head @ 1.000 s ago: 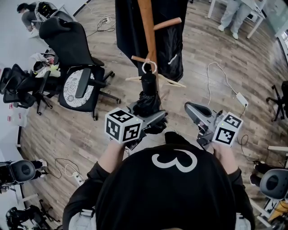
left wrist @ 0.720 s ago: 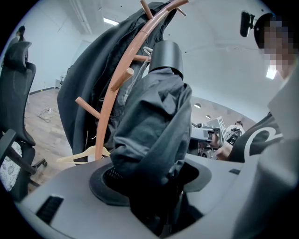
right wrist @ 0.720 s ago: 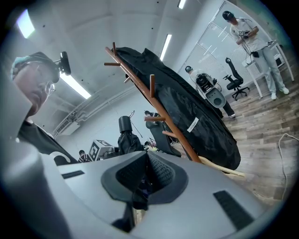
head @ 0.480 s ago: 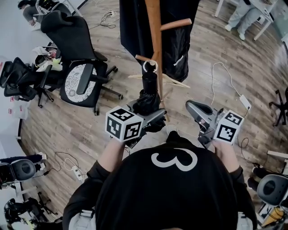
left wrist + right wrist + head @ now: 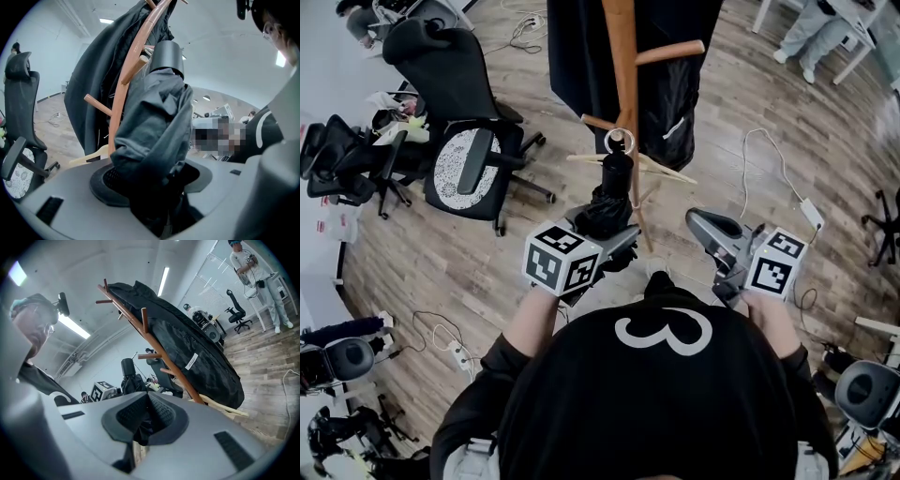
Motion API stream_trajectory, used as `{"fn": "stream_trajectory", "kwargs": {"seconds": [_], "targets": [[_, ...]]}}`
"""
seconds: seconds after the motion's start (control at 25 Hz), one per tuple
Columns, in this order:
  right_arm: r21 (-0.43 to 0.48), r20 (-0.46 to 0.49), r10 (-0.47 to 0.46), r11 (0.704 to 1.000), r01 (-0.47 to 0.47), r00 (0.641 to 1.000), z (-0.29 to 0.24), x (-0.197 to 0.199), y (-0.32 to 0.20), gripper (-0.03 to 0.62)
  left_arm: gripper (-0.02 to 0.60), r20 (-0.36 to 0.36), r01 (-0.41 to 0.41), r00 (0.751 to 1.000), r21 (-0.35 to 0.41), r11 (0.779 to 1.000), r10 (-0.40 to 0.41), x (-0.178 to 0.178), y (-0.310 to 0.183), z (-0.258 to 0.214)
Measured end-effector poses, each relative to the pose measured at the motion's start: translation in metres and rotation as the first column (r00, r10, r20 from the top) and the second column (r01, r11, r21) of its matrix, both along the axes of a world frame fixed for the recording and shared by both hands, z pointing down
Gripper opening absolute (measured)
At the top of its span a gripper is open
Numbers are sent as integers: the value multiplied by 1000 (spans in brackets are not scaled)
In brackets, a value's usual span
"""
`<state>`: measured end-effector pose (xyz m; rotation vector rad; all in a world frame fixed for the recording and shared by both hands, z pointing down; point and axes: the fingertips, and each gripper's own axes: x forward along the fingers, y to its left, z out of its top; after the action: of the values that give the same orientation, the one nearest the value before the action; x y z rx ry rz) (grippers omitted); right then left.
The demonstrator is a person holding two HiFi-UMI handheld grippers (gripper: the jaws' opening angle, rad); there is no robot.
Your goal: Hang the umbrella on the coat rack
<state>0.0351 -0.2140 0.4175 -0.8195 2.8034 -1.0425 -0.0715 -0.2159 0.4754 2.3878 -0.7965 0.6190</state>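
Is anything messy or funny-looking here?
A pale wooden hanger seems to lie on the floor by the foot of the coat rack, instead of hanging up. Nothing else stands out.

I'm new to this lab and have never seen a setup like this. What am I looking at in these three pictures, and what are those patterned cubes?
There is no robot here. A person holds a hand-held gripper in each hand, and the patterned cubes are part of those tools. One picture comes from a camera on the person's head, looking steeply down. The other two come from cameras riding on each gripper.

The left gripper has its fingers closed on a folded black umbrella. It is held up beside the wooden coat rack, where a black coat hangs. The right gripper is closed and holds nothing. An office chair stands on the wood floor.
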Motion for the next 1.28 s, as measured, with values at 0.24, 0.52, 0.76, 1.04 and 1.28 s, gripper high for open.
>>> {"fn": "stream_trajectory", "kwargs": {"seconds": [0.24, 0.52, 0.76, 1.04, 1.28], "targets": [[-21, -10, -10, 1000, 10, 1000, 0, 1, -15, 28, 279, -15, 15, 1000, -33, 999, -16, 0, -12, 5], [-50, -12, -11, 999, 11, 1000, 7, 6, -36, 28, 280, -27, 39, 999, -72, 997, -41, 2, -34, 15], [-55, -10, 0, 998, 0, 1000, 13, 11, -39, 27, 279, -44, 47, 998, -92, 995, -51, 5, -39, 22], [-66, -17, 11, 998, -12, 1000, 17, 16, -47, 28, 279, -44, 55, 997, -114, 992, -60, 8, -53, 29], [-66, -21, 11, 998, -12, 1000, 17, 15, -48, 28, 279, -46, 57, 997, -120, 991, -63, 8, -57, 34]]}}
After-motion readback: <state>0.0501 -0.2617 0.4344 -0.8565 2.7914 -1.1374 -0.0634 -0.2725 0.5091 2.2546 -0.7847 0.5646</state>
